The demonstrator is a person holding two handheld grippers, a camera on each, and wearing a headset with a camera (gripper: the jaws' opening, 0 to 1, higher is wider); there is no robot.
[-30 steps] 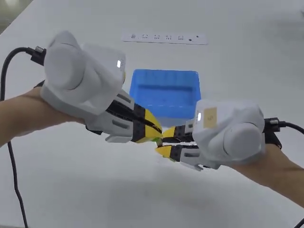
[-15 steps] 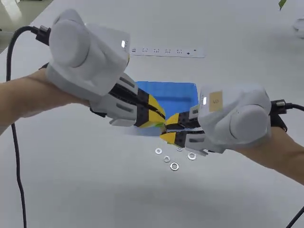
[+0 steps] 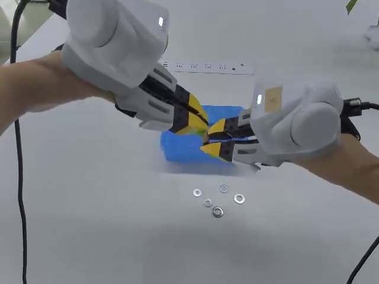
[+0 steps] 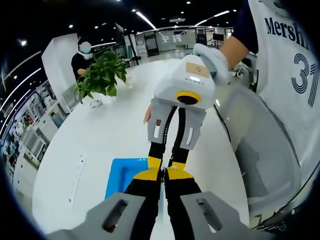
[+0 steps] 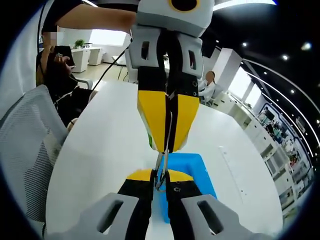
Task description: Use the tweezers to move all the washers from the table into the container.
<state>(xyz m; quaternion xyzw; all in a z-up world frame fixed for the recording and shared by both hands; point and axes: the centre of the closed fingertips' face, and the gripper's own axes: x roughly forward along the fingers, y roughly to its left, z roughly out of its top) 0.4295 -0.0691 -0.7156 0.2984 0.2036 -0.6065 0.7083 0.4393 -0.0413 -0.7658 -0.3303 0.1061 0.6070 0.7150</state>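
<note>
You are holding the two grippers nose to nose above the container (image 3: pixel 177 152), with the left gripper (image 3: pixel 198 123) at the upper left and the right gripper (image 3: pixel 212 142) at the right. In the right gripper view the tweezers (image 5: pixel 163 162) are showing as a thin metal strip. They are running out of the left jaws, which are pressed together on them, and down between the right jaws, which are closed on the other end. So both tools are clamping the tweezers. I cannot tell which end is the pointed one.

The washers (image 3: pixel 217 211) are lying loose on the table (image 3: pixel 89 231): five in a small cluster just in front of the container's near wall, below the jaws and toward you. The tweezers' long axis is lying along the line between the grippers, roughly level and not aiming at the washers. The right gripper is sitting nearer the cluster, so it is likely the one for tipping the tweezers down and toward you.
</note>
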